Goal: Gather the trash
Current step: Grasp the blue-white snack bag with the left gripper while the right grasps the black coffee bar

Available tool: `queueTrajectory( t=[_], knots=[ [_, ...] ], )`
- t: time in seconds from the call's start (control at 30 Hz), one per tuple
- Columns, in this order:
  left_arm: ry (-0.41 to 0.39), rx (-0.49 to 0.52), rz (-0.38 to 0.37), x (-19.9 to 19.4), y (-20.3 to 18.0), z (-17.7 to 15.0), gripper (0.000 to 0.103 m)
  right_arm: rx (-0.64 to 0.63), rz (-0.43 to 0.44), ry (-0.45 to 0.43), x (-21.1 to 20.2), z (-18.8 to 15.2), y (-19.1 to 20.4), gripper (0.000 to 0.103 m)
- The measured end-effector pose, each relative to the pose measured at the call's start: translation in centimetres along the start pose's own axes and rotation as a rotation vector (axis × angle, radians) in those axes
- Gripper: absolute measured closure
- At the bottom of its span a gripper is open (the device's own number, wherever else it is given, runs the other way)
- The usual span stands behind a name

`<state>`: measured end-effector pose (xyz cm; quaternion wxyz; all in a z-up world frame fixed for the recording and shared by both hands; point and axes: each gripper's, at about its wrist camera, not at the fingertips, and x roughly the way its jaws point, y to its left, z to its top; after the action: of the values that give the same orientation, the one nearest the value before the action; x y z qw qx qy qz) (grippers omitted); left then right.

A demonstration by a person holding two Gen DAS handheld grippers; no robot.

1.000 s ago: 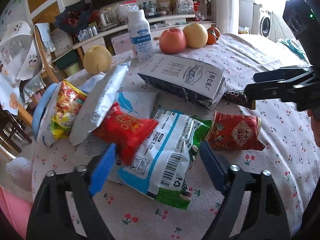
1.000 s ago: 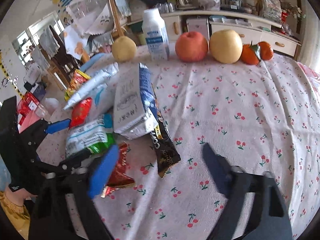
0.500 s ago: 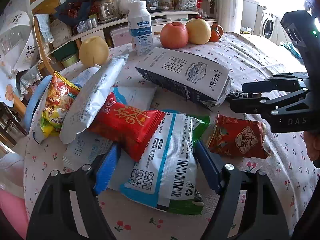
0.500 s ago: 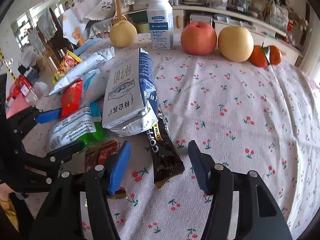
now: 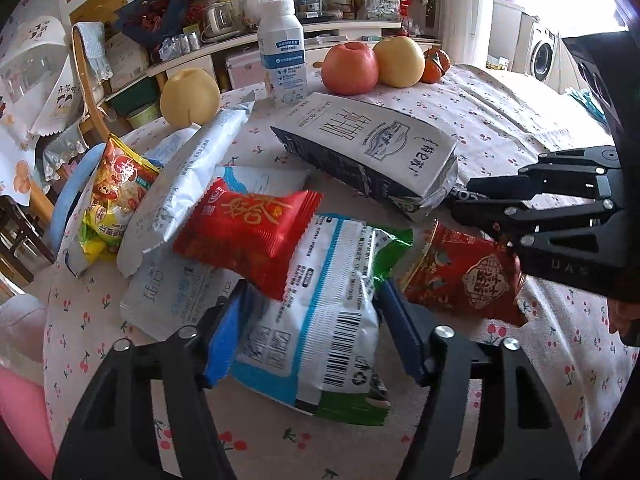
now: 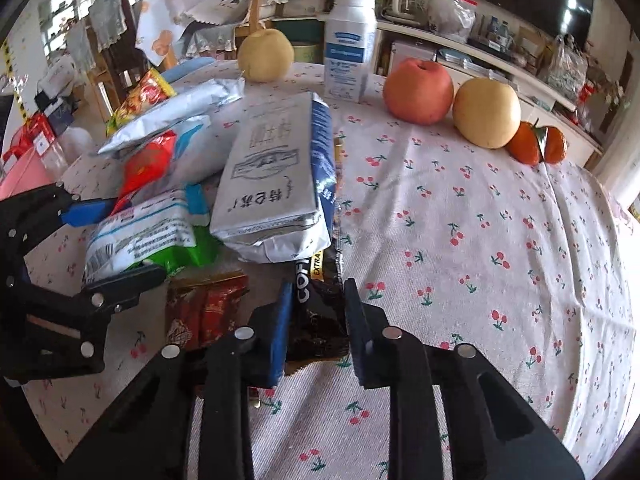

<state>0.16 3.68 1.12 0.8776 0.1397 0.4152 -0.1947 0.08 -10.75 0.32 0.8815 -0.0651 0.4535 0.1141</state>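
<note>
Empty snack packets lie piled on the cherry-print tablecloth (image 6: 480, 240). My left gripper (image 5: 310, 304) straddles a white, blue and green barcode packet (image 5: 320, 320). Its jaws are closing and the blue pads touch the packet's sides, which bulge between them. My right gripper (image 6: 317, 292) is closing on a black coffee sachet (image 6: 316, 320), whose far end is tucked under a white and navy bag (image 6: 272, 176). In the left wrist view the right gripper (image 5: 464, 198) sits above a dark red packet (image 5: 468, 276). A bright red packet (image 5: 248, 228) lies on the pile.
A long silver-white bag (image 5: 188, 180) and a yellow snack bag (image 5: 112, 196) lie at the left edge. At the back stand a white bottle (image 5: 282, 64), a red apple (image 5: 350, 68), two pears (image 5: 400, 62) and oranges (image 6: 536, 146). A wooden chair (image 5: 86, 80) is behind the table.
The right gripper moved over the coffee sachet and its jaws came together on it. The left gripper stayed put while its jaws narrowed onto the barcode packet.
</note>
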Motion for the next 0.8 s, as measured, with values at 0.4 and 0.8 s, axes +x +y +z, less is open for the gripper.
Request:
queueTrajectory(
  t=[0.4, 0.8],
  knots=[
    [-0.004, -0.099, -0.066, -1.0, 1.0, -0.7, 0.058, 0.013, -0.04, -0.019, -1.3, -1.3, -0.4, 0.08],
    [-0.011, -0.144, -0.159, -2.7, 1.3, -2.5, 0.062, 0.104, -0.095, -0.122, -5.1, -3.1, -1.6, 0.081]
  ],
)
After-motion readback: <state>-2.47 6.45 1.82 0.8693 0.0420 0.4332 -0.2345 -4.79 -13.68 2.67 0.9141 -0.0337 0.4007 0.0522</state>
